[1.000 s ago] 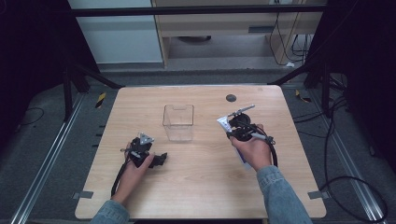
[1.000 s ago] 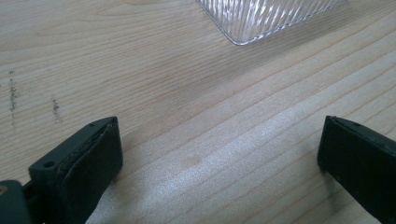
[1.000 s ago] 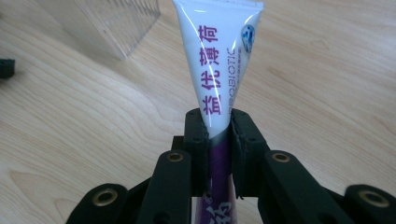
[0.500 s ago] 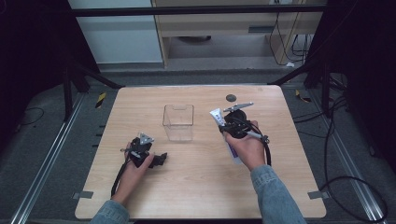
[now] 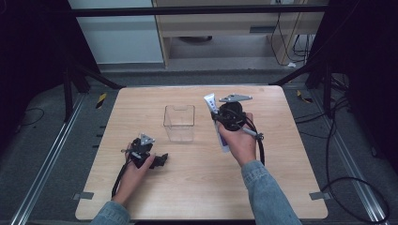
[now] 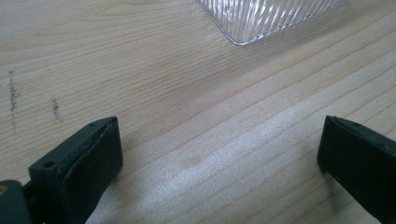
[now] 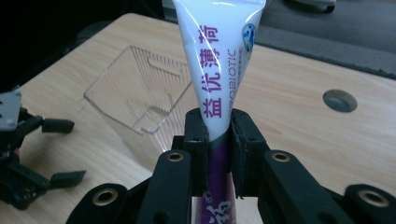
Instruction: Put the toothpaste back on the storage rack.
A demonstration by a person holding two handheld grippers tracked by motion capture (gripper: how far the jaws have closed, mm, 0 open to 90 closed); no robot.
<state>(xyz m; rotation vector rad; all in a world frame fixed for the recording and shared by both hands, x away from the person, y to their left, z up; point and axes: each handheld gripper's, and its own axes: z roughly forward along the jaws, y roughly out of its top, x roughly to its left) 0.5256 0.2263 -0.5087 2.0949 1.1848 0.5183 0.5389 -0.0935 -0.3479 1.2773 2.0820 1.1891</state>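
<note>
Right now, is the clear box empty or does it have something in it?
Empty. The clear box shows nothing inside; the toothpaste tube is outside it, clamped in the right gripper.

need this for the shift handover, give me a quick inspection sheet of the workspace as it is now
surface: wooden table, faint dark scuffs seen in the left gripper view, round grey insert near the far edge
job's things: white and purple tube; clear ribbed container upright, apart from the tube
clutter: nothing seen
grippers: right gripper shut on the tube; left gripper open, resting on the table
cables: black cable trails from the right gripper; more on the floor at right
surroundings: grey floor, cabinet beyond the table
</note>
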